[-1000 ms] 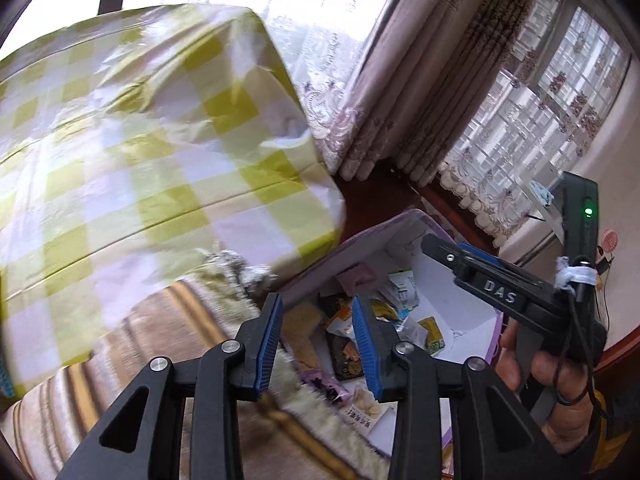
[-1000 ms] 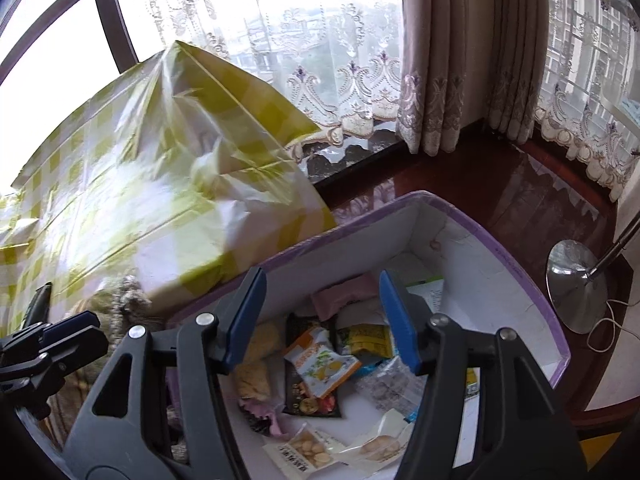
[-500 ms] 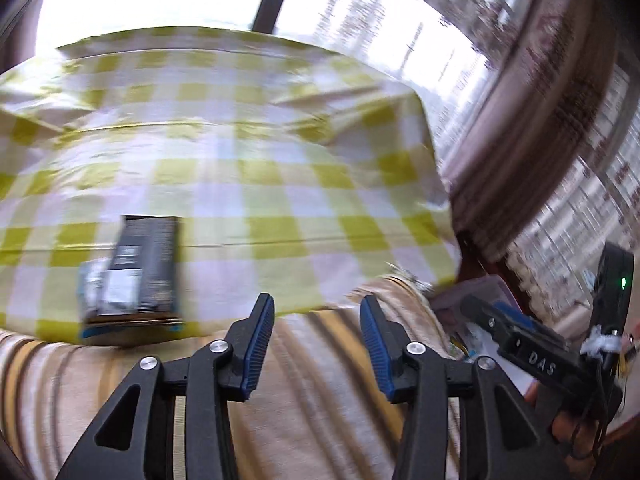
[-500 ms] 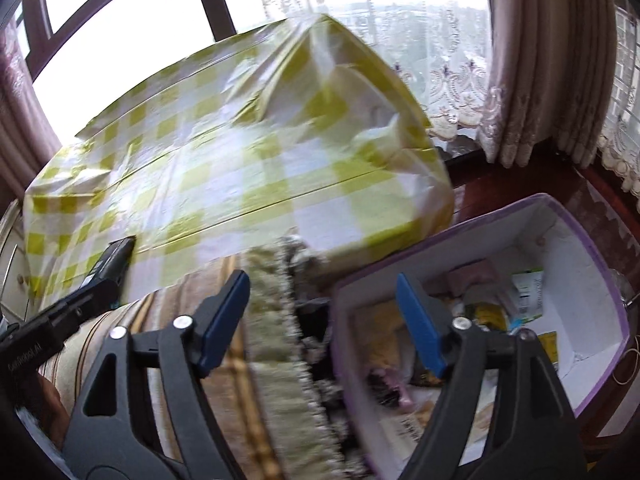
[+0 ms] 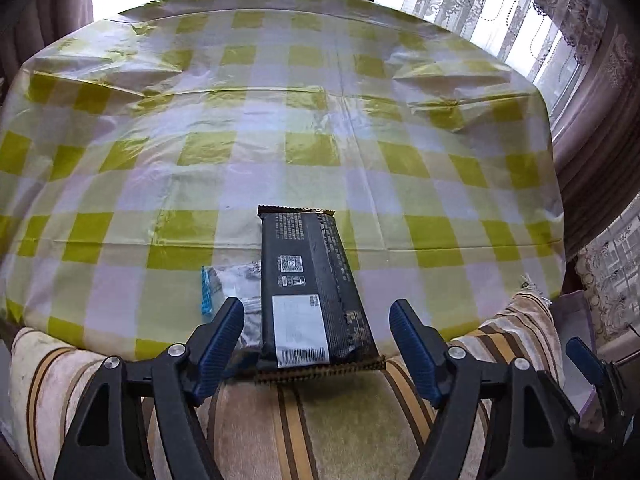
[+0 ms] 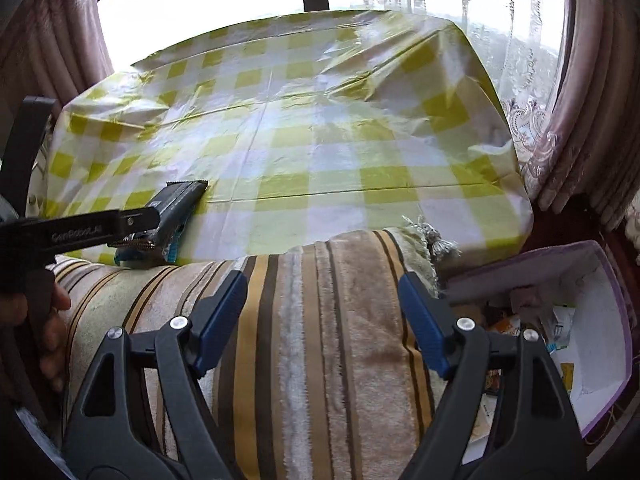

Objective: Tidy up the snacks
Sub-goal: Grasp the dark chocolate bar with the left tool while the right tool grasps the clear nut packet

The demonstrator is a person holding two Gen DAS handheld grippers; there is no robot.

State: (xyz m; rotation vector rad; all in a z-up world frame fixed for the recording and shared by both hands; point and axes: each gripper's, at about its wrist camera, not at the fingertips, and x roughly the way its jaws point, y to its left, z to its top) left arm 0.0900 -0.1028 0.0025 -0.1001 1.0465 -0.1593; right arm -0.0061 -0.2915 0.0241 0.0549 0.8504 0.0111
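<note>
A long black snack packet [image 5: 312,284] lies on the yellow-checked tablecloth [image 5: 280,140], its near end over the table edge. A silver packet with a blue edge [image 5: 228,284] lies partly under its left side. My left gripper [image 5: 316,336] is open, its fingers on either side of the black packet's near end, not touching it. My right gripper [image 6: 320,320] is open and empty above the striped cloth [image 6: 312,320]. The black packet [image 6: 176,204] and the left gripper [image 6: 132,220] also show at the left of the right wrist view.
A white box with a purple rim [image 6: 600,304] holding several snack packets stands low at the right, beside the table. A striped beige and brown cloth [image 5: 320,420] lies along the table's near side. Curtains [image 6: 580,80] and windows stand behind.
Both grippers swung left from the snack box to the table. The left gripper came up to the black packet and opened wider around its near end.
</note>
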